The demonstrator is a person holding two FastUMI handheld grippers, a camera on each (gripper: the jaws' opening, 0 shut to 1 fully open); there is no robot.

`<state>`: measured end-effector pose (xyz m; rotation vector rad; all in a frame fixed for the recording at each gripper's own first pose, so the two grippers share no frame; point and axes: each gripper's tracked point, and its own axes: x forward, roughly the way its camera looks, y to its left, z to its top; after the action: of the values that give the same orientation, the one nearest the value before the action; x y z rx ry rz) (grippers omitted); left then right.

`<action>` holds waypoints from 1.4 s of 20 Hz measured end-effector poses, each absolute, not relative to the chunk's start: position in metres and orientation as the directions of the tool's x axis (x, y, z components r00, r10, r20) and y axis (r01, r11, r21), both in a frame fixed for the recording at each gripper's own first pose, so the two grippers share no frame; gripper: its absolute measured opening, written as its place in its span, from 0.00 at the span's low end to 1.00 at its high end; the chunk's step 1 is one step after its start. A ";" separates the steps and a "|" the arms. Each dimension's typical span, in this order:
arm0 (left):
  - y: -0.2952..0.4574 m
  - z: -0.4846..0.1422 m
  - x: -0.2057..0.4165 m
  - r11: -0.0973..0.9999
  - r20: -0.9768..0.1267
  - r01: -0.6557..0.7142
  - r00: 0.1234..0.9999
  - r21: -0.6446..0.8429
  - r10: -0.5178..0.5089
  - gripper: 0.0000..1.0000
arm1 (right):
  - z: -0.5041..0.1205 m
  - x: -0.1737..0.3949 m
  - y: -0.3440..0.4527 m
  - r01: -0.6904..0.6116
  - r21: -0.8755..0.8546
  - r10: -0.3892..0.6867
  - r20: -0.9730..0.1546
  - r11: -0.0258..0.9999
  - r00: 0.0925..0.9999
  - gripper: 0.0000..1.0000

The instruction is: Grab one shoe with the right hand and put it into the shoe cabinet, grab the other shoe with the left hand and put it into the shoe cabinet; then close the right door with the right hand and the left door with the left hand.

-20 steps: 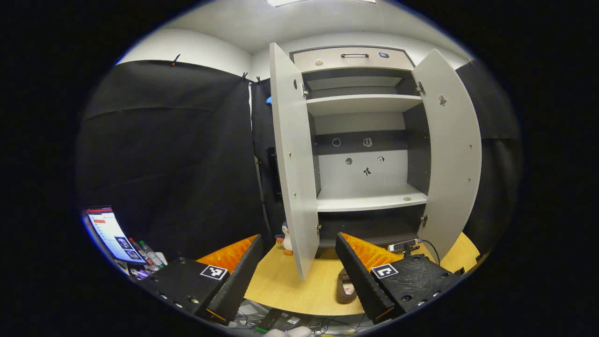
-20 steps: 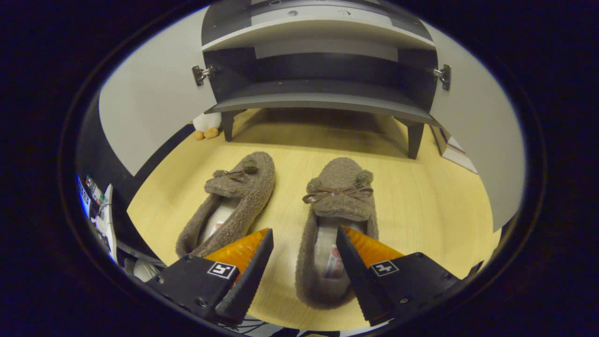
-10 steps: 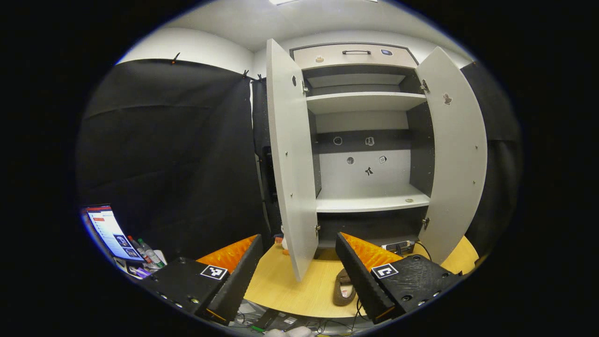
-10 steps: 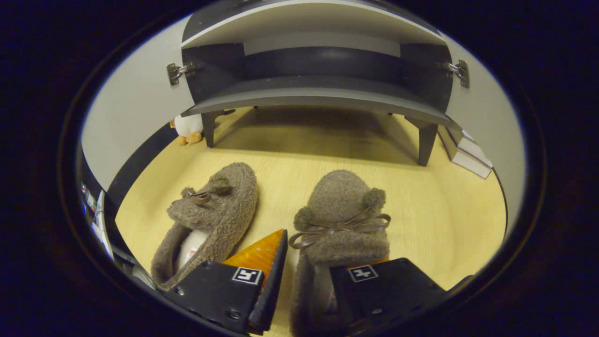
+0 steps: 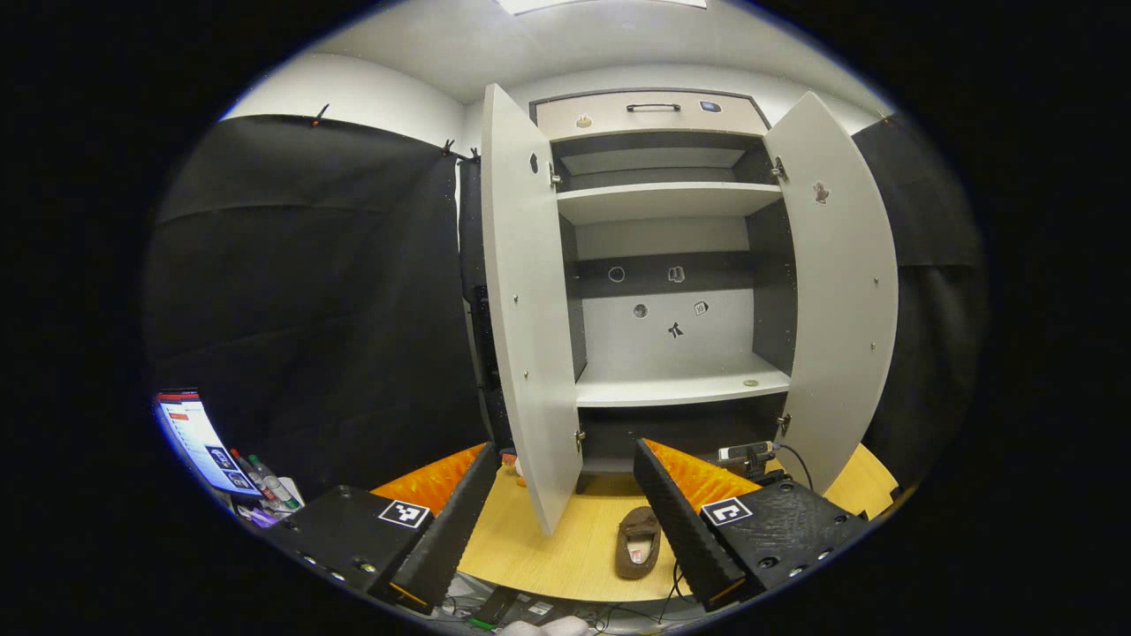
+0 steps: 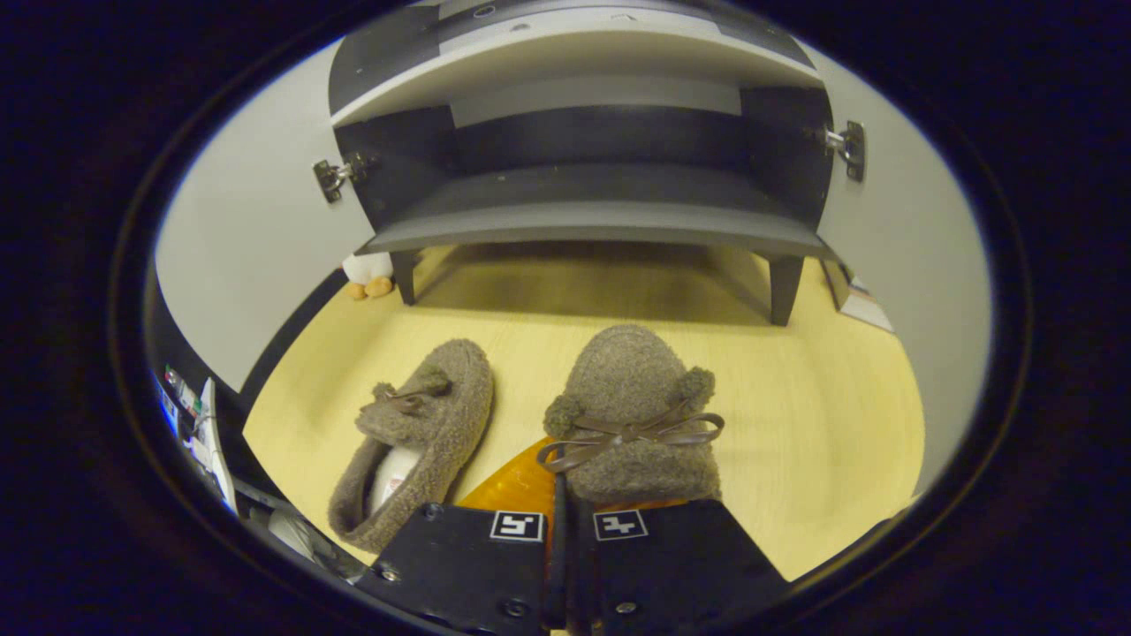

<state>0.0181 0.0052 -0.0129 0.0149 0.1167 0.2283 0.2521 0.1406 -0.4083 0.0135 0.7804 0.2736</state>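
On table (image 6: 822, 415), R gripper (image 6: 565, 495) clamps shoe (image 6: 632, 406).

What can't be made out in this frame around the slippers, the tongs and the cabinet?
- Right gripper view: the right tongs cover the heel of the held slipper, so where the fingers press is hidden.
- Left gripper view: the other slipper is partly covered by the left tongs' finger.
- Left gripper view: marks on the shoe cabinet's back panel are too small to tell.
- Left gripper view: the screen is cut off at the edge.
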 end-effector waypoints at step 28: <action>0.001 -0.024 0.018 0.976 -0.089 -0.215 0.973 -0.010 0.214 0.96 | -0.066 0.493 0.149 -0.179 0.012 0.166 -0.435 0.984 0.885 0.08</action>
<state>0.0177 0.0014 -0.0236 -0.0199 0.0876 0.2166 0.4934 0.1492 -0.0656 -0.0291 0.4498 0.1793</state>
